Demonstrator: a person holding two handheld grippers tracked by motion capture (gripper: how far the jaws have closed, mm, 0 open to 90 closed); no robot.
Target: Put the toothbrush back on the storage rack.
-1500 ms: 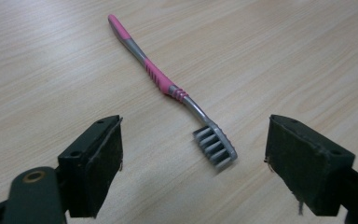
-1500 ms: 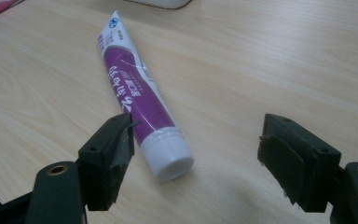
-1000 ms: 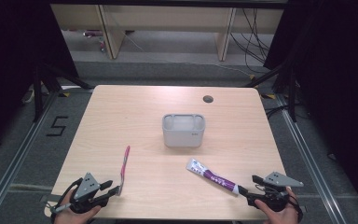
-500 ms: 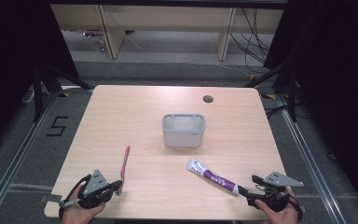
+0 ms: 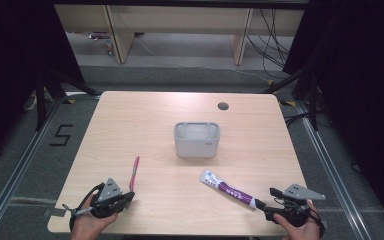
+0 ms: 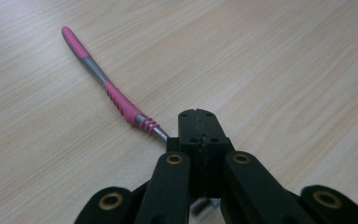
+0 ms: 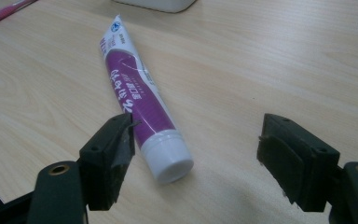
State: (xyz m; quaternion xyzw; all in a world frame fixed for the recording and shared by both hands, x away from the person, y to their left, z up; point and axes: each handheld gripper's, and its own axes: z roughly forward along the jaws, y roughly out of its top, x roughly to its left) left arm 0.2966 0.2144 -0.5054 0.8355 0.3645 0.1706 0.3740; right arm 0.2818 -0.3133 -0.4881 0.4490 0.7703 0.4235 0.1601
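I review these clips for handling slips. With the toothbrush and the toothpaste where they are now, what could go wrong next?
The left gripper is shut on just the near end of the toothbrush; held that far out, the long handle may swing or slip when lifted.

The right gripper stands open with the toothpaste close by one jaw, off-centre; closing now might push the cap sideways instead of clamping it.

Bright even overhead light on table (image 5: 145, 120), dark surrounds, soft shadows, slight blur w/ close-ups
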